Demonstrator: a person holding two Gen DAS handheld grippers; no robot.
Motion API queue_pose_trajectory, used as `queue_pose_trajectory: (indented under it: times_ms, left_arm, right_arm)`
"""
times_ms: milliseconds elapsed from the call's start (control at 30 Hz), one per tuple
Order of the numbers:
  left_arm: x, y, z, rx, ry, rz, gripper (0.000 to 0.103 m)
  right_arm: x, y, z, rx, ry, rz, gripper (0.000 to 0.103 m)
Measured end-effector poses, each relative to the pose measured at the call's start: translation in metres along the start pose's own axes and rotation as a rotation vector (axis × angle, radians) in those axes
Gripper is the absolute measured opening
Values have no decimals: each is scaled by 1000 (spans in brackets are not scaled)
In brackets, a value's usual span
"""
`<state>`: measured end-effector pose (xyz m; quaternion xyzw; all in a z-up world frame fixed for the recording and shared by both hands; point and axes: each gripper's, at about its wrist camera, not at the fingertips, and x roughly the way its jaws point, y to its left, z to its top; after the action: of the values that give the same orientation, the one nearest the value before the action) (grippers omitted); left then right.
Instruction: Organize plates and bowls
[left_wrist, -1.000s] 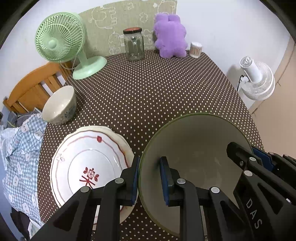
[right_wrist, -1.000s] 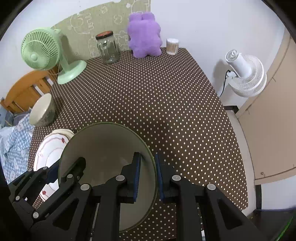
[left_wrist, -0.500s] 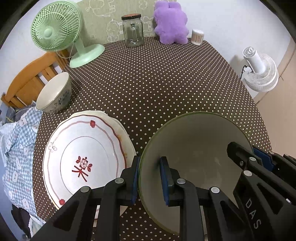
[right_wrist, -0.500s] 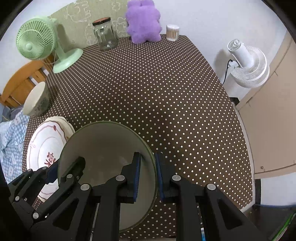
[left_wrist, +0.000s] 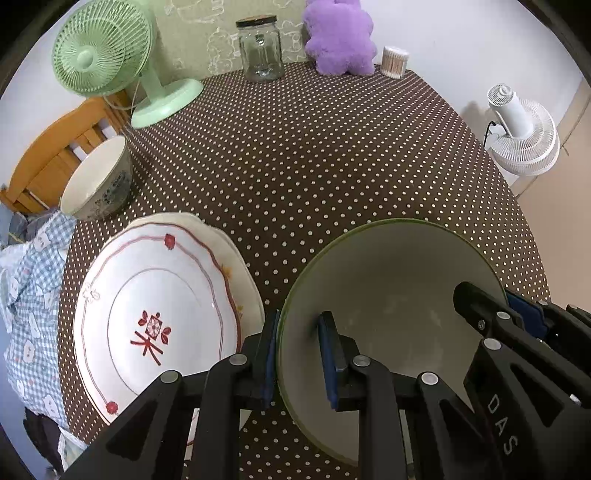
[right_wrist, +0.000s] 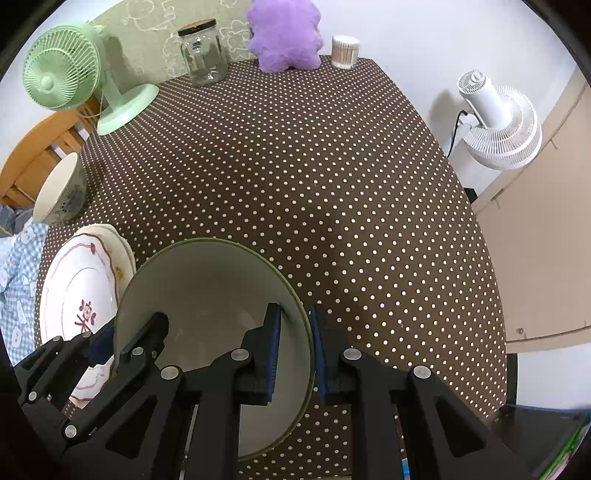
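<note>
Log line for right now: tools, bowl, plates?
left tool: shut on green bowl rim | right tool: shut on opposite rim | plates: stacked beside | white bowl: apart

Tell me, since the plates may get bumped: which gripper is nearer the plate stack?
Left. The left gripper clamps the green bowl's rim right beside the plate stack; the right gripper holds the bowl's opposite rim, farther away.

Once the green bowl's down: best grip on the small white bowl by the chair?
Pinch the rim of the small white bowl, one finger inside, one outside, coming from above on its table-centre side. It sits upright, mouth open, with the wooden chair crowding its far side.
</note>
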<state>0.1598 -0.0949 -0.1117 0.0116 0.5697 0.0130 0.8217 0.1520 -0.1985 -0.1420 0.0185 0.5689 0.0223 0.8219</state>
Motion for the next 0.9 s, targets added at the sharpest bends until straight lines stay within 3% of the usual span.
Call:
queue_pose_trajectory:
  times_ms: [267, 400, 700, 767, 833, 900]
  left_arm:
    - [1, 2, -1, 8, -12, -9, 19]
    - [2, 3, -2, -2, 4, -25, 33]
    - [-12, 3, -3, -36, 2, 45, 65]
    - [-18, 5, -2, -71, -1, 63, 65]
    - [-22, 7, -1, -99, -13, 67, 68]
    - [-27, 8, 1, -119, -24, 74, 71]
  right_arm:
    - [-1, 2, -1, -11, -15, -11, 20]
    - [-1, 2, -1, -18, -13, 16, 20]
    - [-6, -6, 3, -75, 13, 98, 20]
    - [-8, -8, 6, -86, 8, 116, 29]
    - [-15, -12, 9, -97, -15, 138, 60]
    - [-24, -14, 12, -110, -42, 165, 68]
